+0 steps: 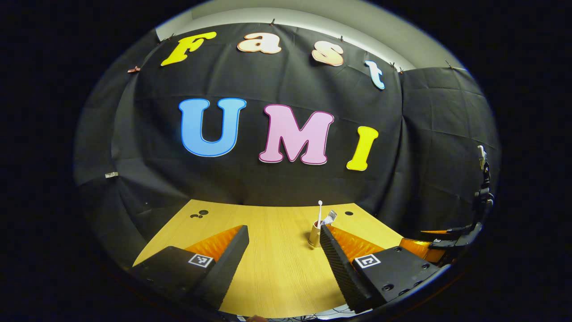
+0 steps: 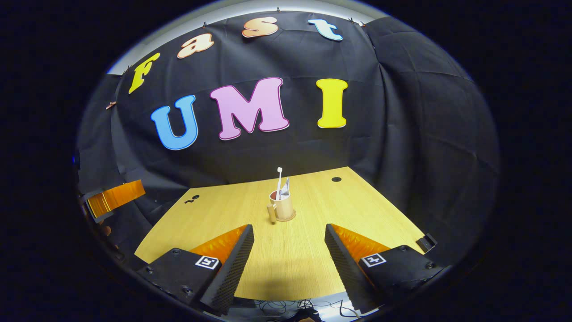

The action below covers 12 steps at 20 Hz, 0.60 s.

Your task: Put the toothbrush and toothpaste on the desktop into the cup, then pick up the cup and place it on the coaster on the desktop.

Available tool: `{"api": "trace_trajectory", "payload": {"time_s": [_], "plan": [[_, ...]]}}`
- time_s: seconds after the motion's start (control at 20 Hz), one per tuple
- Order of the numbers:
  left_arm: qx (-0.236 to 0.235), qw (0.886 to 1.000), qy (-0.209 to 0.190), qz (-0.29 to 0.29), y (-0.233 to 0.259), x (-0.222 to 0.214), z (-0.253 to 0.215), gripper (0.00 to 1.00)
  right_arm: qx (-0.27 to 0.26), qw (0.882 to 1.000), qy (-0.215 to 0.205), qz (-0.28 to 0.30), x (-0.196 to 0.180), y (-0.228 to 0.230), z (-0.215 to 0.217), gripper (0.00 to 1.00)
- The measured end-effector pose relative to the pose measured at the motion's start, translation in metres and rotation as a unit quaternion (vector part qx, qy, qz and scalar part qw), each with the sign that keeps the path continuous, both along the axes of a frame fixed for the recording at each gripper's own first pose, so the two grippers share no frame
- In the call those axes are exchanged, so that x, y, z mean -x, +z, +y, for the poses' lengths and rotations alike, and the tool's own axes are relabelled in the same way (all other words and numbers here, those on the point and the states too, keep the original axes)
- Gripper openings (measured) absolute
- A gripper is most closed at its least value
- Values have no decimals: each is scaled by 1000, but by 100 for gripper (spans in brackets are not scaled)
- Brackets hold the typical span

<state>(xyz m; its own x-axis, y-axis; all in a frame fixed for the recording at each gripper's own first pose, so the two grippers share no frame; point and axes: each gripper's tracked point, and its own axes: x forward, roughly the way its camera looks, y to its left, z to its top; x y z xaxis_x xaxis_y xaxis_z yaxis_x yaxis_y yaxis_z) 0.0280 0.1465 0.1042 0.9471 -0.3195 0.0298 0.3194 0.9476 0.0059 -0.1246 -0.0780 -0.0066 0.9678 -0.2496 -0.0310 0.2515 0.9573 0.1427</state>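
In the left gripper view, the left gripper (image 1: 283, 235) is seen at the bottom of the frame with its fingers (image 1: 232, 250) spread wide and nothing held between them. In the right gripper view, the right gripper (image 2: 289, 232) is likewise wide open and empty, low in the frame, with bare desktop (image 2: 286, 264) showing in the gap.

The cup (image 2: 282, 206) is found just above the middle of the right gripper view, upright on what appears to be the coaster (image 2: 290, 218) — a thin round disc under its base. The toothbrush (image 2: 279, 181) and the toothpaste (image 2: 285, 187) are stood inside it, leaning a little. In the left gripper view the cup is partly hidden behind the right-hand finger. The task is judged to be all but finished.

The cup is judged light and rigid, probably smooth-sided, so it would best be taken around the body below the rim, or by the small handle (image 2: 271, 213) on its left. The tall brush makes the load a little top-heavy, and it could be tipped by a careless brush against it.

Open desktop is left on every side of the cup; the far edge meets the black cloth wall (image 2: 402, 134), and the near edge lies just under the fingers — room enough for both grippers to be drawn back.
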Motion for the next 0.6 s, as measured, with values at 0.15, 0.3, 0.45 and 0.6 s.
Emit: {"api": "trace_trajectory", "payload": {"time_s": [0.15, 0.3, 0.45, 0.6], "plan": [[13, 1000, 6, -3, -13, 17, 10, 99, -5, 1000, -8, 2, 19, -10, 9, 98], [15, 1000, 6, -7, -19, 37, 19, 99, -13, 1000, -11, -1, 31, -15, 18, 98], [6, 1000, 1, -15, -23, 51, 22, 99, -5, 1000, -10, -6, 43, -17, 30, 98], [2, 1000, 0, -30, -27, 64, 24, 99, 7, 1000, 0, -3, 52, -23, 42, 98]]}}
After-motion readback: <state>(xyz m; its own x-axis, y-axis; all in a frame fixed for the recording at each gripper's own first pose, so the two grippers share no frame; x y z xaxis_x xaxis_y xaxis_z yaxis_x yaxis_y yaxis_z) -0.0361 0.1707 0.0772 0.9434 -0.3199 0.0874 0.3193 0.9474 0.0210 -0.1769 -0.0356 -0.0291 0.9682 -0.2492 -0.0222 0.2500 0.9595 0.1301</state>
